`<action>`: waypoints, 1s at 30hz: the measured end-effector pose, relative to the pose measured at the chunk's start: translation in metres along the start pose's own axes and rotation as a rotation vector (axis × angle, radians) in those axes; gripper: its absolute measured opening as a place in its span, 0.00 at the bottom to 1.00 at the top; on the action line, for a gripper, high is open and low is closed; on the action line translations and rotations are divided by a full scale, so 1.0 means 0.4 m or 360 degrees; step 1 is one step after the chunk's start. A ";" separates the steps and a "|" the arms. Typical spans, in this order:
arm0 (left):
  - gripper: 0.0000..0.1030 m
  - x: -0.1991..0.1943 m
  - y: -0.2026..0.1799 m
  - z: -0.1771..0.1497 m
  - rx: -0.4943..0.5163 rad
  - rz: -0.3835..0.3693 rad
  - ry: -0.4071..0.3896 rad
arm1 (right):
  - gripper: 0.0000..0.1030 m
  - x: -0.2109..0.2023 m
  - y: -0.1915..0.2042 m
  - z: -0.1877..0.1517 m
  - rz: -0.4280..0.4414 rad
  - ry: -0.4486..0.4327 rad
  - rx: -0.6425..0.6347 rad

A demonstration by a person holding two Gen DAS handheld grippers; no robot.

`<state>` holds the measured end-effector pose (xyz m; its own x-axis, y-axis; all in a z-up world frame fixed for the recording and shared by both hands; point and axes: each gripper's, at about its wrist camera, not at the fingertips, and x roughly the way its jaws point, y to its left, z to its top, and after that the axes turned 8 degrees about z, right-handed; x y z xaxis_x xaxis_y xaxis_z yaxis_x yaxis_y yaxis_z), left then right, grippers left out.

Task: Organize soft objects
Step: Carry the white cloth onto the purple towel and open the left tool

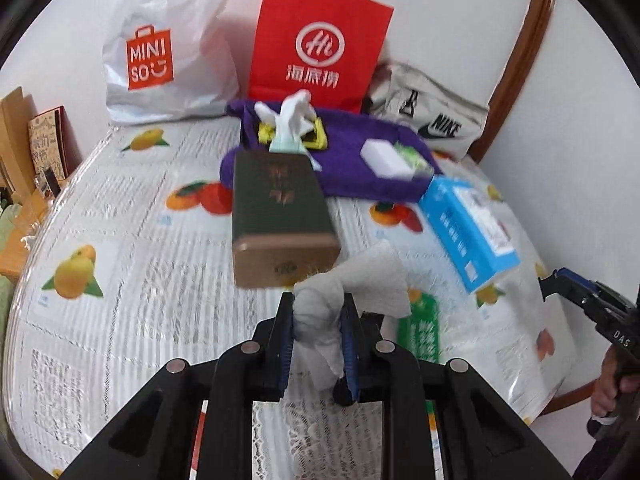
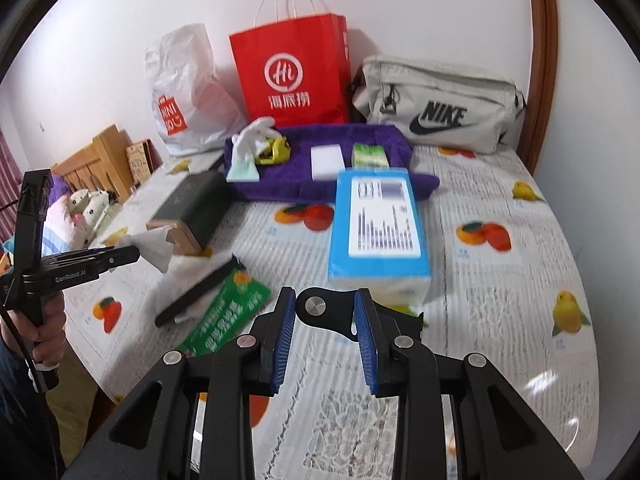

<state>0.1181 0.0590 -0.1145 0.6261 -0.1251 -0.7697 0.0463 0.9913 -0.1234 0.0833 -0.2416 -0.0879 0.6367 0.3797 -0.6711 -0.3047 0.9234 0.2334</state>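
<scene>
The left gripper [image 1: 317, 334] is clenched on a bunched white tissue [image 1: 352, 300], lifted off the table [image 1: 120, 300] near its front edge, just in front of the dark tissue box [image 1: 280, 216]. The tissue looks light, limp and easy to tear, so a pinch on the bunched middle suits it best. The right gripper [image 2: 325, 340] stands released, nothing between its pads, just before the blue pack [image 2: 378, 224] mid-table. The purple towel [image 2: 320, 176] lies toward the back edge.

Home bedroom — headboard [image 2: 102, 156], pillows [image 2: 86, 210].
</scene>
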 end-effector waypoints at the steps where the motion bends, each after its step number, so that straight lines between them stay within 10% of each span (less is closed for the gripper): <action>1: 0.20 -0.005 -0.001 0.011 -0.0003 0.0004 -0.0010 | 0.29 -0.003 -0.001 0.011 0.0014 -0.0012 0.0000; 30: 0.20 0.107 -0.025 0.282 -0.0056 0.0117 -0.0021 | 0.29 0.178 -0.073 0.363 0.0152 -0.0135 -0.0073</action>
<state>0.2324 0.0485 -0.0756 0.6370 -0.0511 -0.7692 -0.0273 0.9957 -0.0887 0.2405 -0.2333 -0.0401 0.6602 0.4712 -0.5850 -0.3978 0.8799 0.2598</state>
